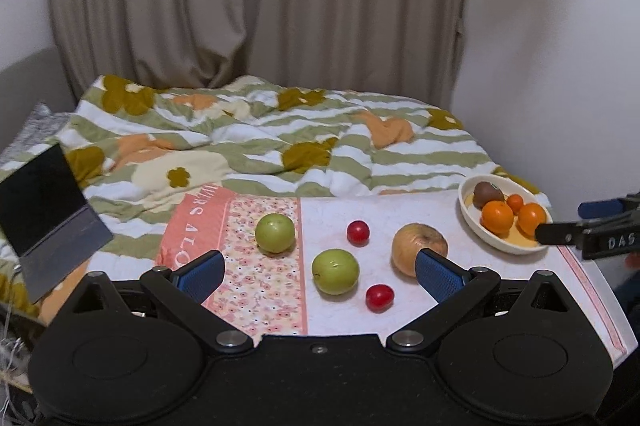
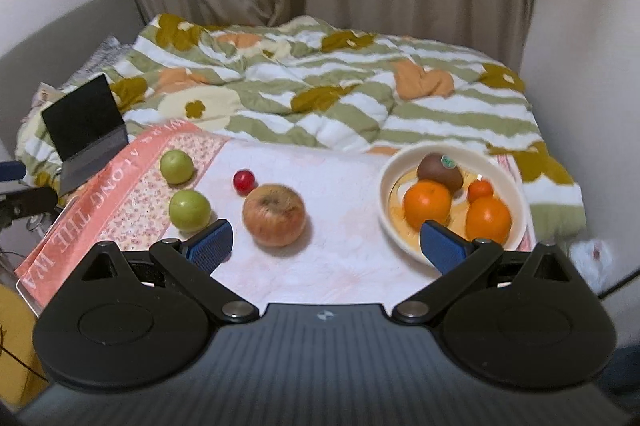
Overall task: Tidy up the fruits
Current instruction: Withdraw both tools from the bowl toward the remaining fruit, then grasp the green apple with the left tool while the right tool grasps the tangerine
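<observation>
While both grippers hang over the near edge of the tabletop (image 1: 400, 209), neither has hold of any fruit. The left gripper (image 1: 320, 268) has its blue-padded fingers spread wide, with nothing between them but open cloth and fruit lying beyond. Just past its tips sit a green apple (image 1: 335, 271) and a red cherry tomato (image 1: 379, 297), both near the front edge; the brownish apple (image 1: 419, 248) lies just behind the right finger pad. Further back, a second green apple (image 1: 275, 232) rests on the floral strip of the tablecloth (image 1: 260, 290), and a second cherry tomato (image 1: 357, 232) lies toward the middle of the tabletop.

The right gripper (image 2: 326, 244) is likewise opened wide and empty. In its own view the brownish apple (image 2: 274, 215) sits just ahead of the gap, nearer its left finger, while its right finger overlaps the near rim of the cream bowl (image 2: 386, 181). That bowl stands at the far right corner of the tabletop and holds a kiwi (image 2: 439, 171) with a green sticker, two oranges (image 2: 426, 203), and a small tangerine (image 2: 480, 189) between them. From the left wrist view, one finger of the right gripper (image 1: 560, 232) reaches in from the right edge, at the rim of the bowl (image 1: 466, 209).

A laptop (image 2: 86, 129) stands open on the striped floral duvet (image 2: 340, 93) beyond the left edge.
</observation>
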Demonstrator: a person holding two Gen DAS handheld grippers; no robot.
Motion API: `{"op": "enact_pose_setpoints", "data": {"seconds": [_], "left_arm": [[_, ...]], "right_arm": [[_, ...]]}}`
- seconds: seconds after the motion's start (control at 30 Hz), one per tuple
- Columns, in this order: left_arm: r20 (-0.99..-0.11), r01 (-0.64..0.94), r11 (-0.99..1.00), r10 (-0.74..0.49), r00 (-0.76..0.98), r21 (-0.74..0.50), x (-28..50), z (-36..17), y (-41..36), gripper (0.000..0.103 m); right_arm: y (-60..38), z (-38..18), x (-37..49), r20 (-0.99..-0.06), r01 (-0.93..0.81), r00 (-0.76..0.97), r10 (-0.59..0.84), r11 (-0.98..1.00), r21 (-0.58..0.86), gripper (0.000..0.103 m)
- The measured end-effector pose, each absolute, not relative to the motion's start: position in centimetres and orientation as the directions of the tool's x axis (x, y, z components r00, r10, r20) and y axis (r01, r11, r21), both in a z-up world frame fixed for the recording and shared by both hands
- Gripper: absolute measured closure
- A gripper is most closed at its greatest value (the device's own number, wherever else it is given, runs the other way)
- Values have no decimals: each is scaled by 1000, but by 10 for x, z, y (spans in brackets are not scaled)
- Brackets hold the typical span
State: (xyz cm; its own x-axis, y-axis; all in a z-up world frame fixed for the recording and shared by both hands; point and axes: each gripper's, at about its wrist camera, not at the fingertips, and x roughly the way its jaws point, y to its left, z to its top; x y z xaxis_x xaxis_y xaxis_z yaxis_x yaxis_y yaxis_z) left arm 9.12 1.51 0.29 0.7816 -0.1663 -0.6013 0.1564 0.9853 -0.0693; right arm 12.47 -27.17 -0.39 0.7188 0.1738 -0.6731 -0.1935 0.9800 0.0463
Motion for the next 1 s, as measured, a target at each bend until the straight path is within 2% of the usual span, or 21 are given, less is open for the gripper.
{"op": "enact_pose_setpoints", "data": {"seconds": [0.3,0.7,1.0], "left_arm": [[-633,321,945,-291,717,-71,134,-20,61,1],[-681,511,859,-396,616,-38,196,-63,52,2],[-748,624,781,-432,503,-32,226,-101,18,14]], "right_arm": [[-209,-36,107,-706,-55,706,61,998,31,0],[-156,-85,113,-763,-49,644,56,998,32,0],[-135,-115,126,-801,-78,596,59,997,16,0]]}}
